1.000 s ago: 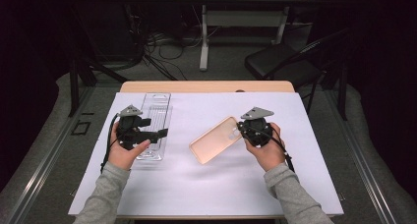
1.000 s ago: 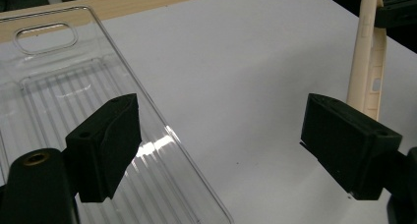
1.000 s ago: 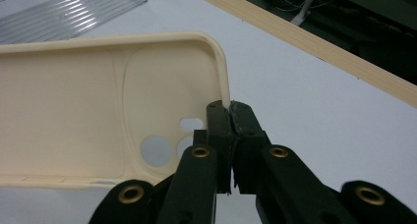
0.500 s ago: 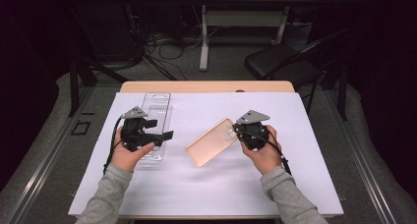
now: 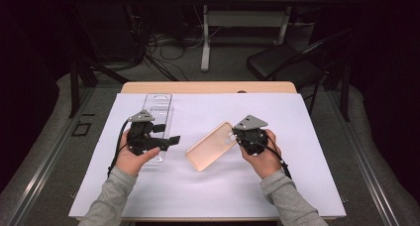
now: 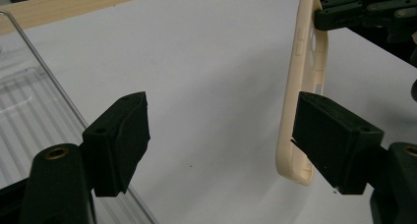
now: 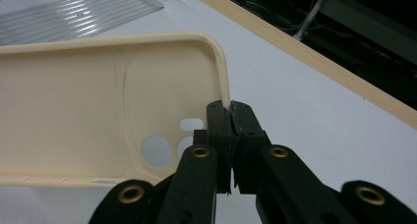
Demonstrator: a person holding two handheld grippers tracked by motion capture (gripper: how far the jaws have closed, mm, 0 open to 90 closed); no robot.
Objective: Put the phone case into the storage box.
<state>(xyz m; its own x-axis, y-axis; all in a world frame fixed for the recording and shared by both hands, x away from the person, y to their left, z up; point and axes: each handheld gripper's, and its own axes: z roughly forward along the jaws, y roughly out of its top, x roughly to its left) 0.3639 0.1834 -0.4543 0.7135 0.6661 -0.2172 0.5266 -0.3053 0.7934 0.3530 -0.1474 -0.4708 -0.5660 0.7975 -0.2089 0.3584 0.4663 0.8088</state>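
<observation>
Jaws of the right gripper [image 5: 236,135] are clamped on the rim of the phone case [image 5: 210,146], holding it over the middle of the desk [image 5: 307,137]. Left gripper [image 5: 171,139] jaws stand wide apart just left of the case, and a clear tray [image 5: 159,107] lies beyond, at far left.

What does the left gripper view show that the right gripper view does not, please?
The left gripper view alone shows the left gripper with its jaws wide apart, and the side edge of the cream rubbery phone case with its moulded buttons. The right gripper view alone shows the right gripper shut on the case's end wall, the case's hollow inside with its camera holes, and the table's wooden edge with dark floor beyond. Both share the case, the clear ribbed plastic tray and the white table sheet.
</observation>
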